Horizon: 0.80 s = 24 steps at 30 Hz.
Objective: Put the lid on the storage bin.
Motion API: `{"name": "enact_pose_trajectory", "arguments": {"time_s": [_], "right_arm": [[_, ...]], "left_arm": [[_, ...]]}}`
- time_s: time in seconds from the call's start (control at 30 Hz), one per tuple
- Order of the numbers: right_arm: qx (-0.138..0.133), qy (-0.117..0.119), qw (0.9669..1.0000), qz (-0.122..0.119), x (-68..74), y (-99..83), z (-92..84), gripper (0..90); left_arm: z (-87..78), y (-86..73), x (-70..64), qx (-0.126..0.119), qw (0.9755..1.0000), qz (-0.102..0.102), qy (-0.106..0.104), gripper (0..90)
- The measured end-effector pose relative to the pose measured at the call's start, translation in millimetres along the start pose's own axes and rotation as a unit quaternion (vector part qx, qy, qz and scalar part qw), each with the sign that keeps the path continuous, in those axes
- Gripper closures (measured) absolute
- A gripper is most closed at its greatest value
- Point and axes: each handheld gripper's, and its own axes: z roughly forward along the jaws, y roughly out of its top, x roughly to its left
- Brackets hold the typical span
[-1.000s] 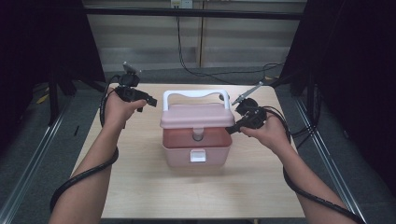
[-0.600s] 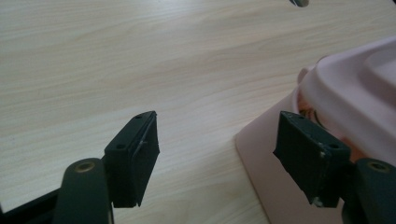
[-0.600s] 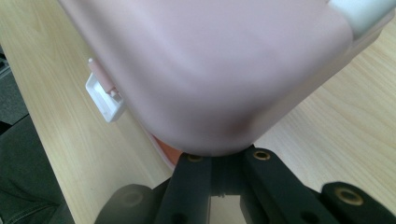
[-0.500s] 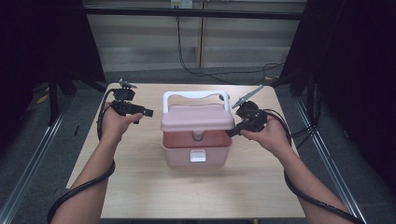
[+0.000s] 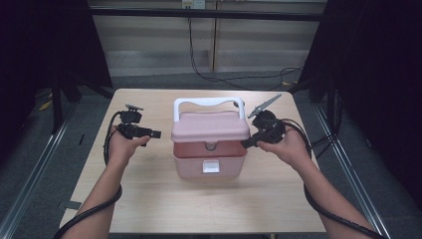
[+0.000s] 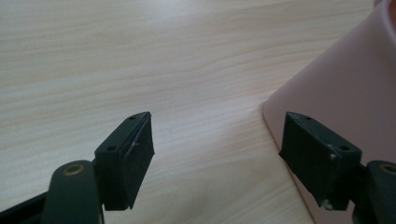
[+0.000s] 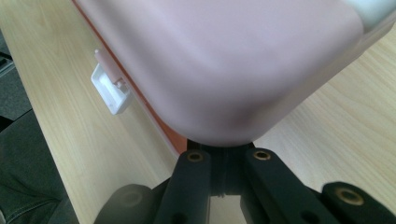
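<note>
Beside the pink storage box (image 5: 210,144), the left tool (image 5: 153,133) gaped wide; the right tool (image 5: 247,143), shut under its lid (image 5: 211,125), risked slipping off.

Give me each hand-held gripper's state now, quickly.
Left hand-held gripper: open, nothing between its jaws, beside the pink box.
Right hand-held gripper: shut, jaws together under the pink lid corner.

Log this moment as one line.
left gripper: open, jaws just opening, empty, beside pink box | right gripper: shut, at lid edge | lid raised
</note>
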Motion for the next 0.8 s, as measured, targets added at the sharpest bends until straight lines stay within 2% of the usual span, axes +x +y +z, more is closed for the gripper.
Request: {"name": "enact_pose_trajectory", "arguments": {"time_s": [0.23,0.4,0.8], "right_arm": [[-0.002,0.000,1.0000,-0.001,2.4,-5.4,-0.2,89.2],[0.000,0.001,1.0000,0.002,2.0,-13.4,0.7,89.0],[-0.001,0.008,1.0000,0.006,1.5,-22.2,5.2,87.9]], "left_arm": [[6.1,-14.6,4.4,0.005,1.0000,0.002,0.004,25.1],[10.4,-24.8,6.3,0.006,1.0000,-0.003,-0.001,24.7],[16.9,-36.3,6.4,0.003,1.0000,0.000,0.002,23.3]]}}
